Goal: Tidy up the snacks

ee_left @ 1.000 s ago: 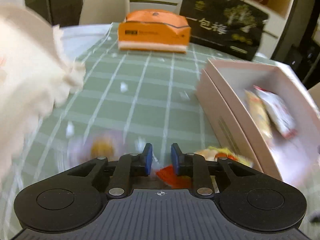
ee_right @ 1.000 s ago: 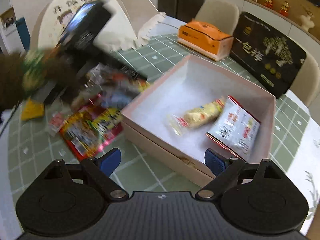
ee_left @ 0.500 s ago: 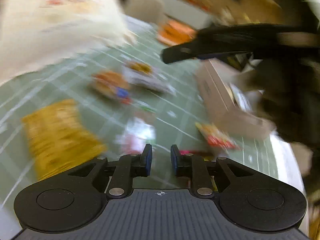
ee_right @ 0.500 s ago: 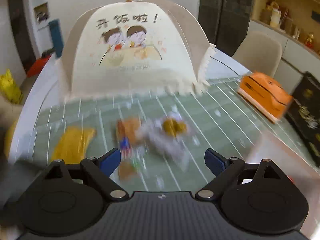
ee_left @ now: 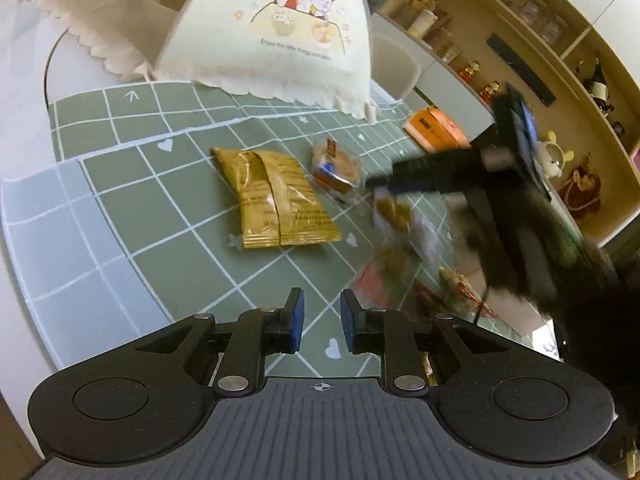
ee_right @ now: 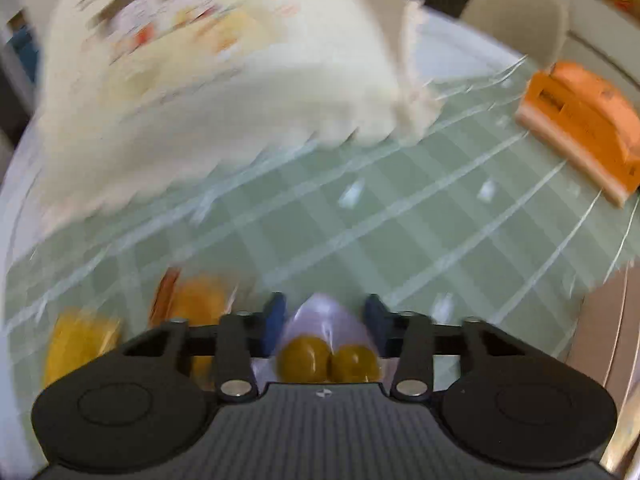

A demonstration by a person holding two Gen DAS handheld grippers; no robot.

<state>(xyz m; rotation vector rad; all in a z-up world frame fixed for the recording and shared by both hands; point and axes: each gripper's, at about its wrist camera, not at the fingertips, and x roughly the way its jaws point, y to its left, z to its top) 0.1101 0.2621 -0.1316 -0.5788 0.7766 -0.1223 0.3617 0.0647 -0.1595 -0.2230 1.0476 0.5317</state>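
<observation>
My left gripper [ee_left: 322, 326] hangs above the green checked mat, jaws nearly closed and empty. Ahead of it lie a yellow snack pack [ee_left: 276, 198], a round wrapped cake [ee_left: 335, 166] and several blurred packets [ee_left: 394, 216]. My right gripper [ee_right: 322, 322] straddles a clear packet with two brown pieces [ee_right: 328, 346], jaws close at its sides; it also shows blurred from the left wrist view [ee_left: 384, 184]. The pink box [ee_right: 612, 320] is at the right edge.
A large cream mesh food cover [ee_left: 276, 28] stands at the back of the mat. An orange tissue pack [ee_right: 580, 128] lies far right. The mat's left edge [ee_left: 36, 220] meets the white table. Chairs and shelves lie beyond.
Both grippers swung left from the box to the loose snacks. The right gripper dropped low and its jaws narrowed around the clear packet. The left jaws stayed nearly closed.
</observation>
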